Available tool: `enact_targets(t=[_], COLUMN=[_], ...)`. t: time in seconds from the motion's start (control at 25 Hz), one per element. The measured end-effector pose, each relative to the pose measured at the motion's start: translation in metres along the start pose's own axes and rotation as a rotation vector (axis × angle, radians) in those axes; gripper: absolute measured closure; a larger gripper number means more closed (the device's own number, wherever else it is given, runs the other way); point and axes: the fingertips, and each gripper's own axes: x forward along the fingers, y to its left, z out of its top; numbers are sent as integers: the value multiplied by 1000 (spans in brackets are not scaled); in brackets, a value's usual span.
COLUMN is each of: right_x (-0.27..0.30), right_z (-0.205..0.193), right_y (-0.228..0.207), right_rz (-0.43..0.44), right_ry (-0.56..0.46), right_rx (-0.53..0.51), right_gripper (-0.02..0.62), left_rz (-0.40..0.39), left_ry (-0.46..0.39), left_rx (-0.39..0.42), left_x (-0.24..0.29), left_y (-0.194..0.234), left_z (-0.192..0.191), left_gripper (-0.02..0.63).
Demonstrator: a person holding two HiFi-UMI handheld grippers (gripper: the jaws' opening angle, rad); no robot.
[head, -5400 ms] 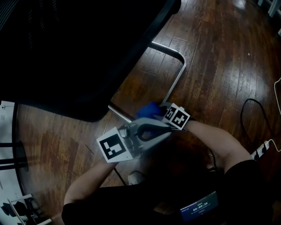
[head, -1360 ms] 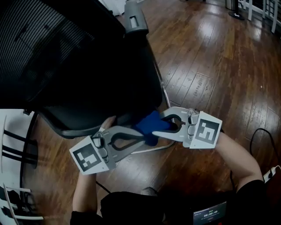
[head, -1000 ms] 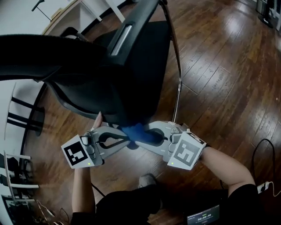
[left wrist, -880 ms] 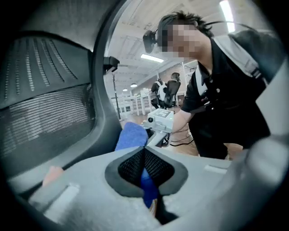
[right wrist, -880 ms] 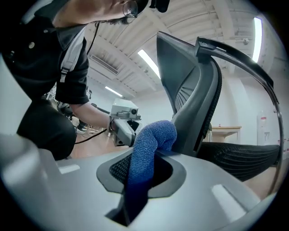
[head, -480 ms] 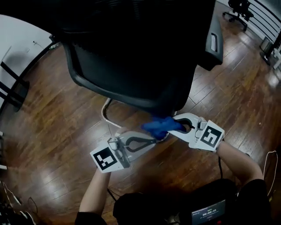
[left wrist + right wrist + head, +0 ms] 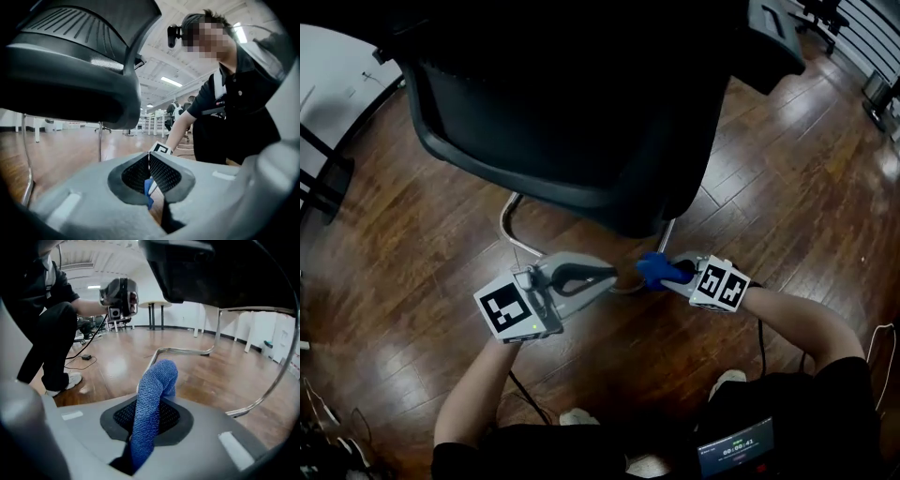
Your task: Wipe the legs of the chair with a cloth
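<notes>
Clamping the blue cloth (image 7: 152, 399), the right claw (image 7: 664, 273) faces the left claw (image 7: 605, 275), pinched together and empty, with the chrome chair leg (image 7: 183, 351) lying crosswise along the floor just beyond, nearer the right one.

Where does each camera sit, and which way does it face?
Head view: head-mounted, down onto black mesh chair; forearms, left tool, right tool.
Left gripper view: on left tool, toward person's torso; shut jaws.
Right gripper view: on right tool, toward chrome chair leg; jaws gripping blue textured cloth.
Both gripper views: the other tool.
</notes>
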Motion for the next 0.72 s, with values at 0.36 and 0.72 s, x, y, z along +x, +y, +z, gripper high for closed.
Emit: enact_targets(t=[0.36, 0.72], right_x=[101, 70], right_z=[-4, -33], right_y=[28, -58], right_rz=[3, -164], right_ry=[-6, -29], right_rx=[-18, -9], right_gripper=[541, 541], left_rz=[69, -11], left_ry=[60, 86], left_rx=[-33, -32], left_x=[11, 39], left_y=[-20, -22], left_z=[-35, -37], left_gripper=[606, 606])
